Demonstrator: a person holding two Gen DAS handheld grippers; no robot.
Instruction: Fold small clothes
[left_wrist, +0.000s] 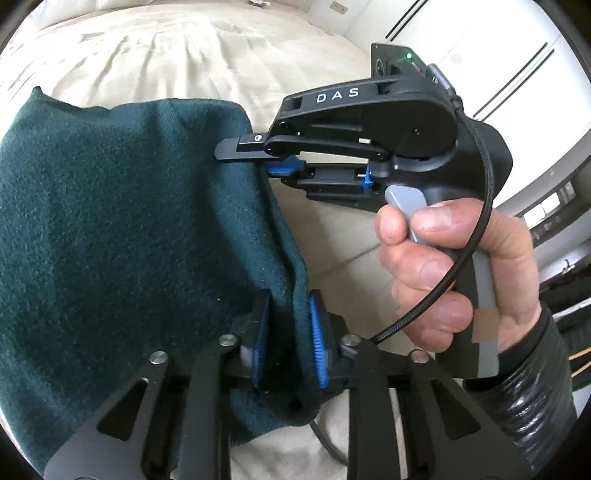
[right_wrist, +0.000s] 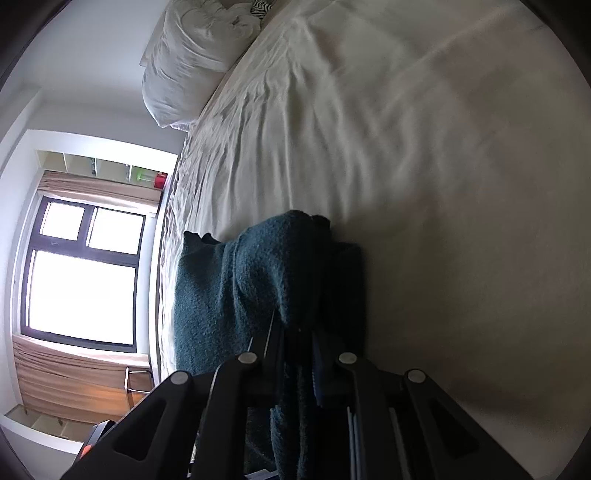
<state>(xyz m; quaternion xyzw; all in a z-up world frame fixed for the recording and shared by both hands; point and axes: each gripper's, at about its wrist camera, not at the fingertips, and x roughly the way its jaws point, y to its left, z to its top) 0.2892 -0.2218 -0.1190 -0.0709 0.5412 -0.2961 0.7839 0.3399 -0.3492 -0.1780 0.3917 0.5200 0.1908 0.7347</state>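
the dark green knitted garment (left_wrist: 122, 229) is hanging lifted above the cream bed sheet (left_wrist: 184, 55), gripped along one edge by both claws; the left gripper (left_wrist: 286, 339) is sitting around a fold of that edge, its blue pads (left_wrist: 318, 343) standing a little apart with the cloth bunched between them, so it is looking loosened rather than pressing hard, though the fabric is filling the gap; the right gripper (left_wrist: 255, 155), held in the person's hand (left_wrist: 443, 273), is clenching the same edge further along, its fingers pinched tight on the knit; from the right wrist view the garment (right_wrist: 236, 291) is draping over the closed jaws, with the bed (right_wrist: 406, 147) and a pillow (right_wrist: 192, 55) beyond; judging by how things lie, the folding is looking early to midway; the piece is doubled over in the air but not laid flat, no neat finished fold is showing, and setting it down, smoothing and a further fold seem left to do.
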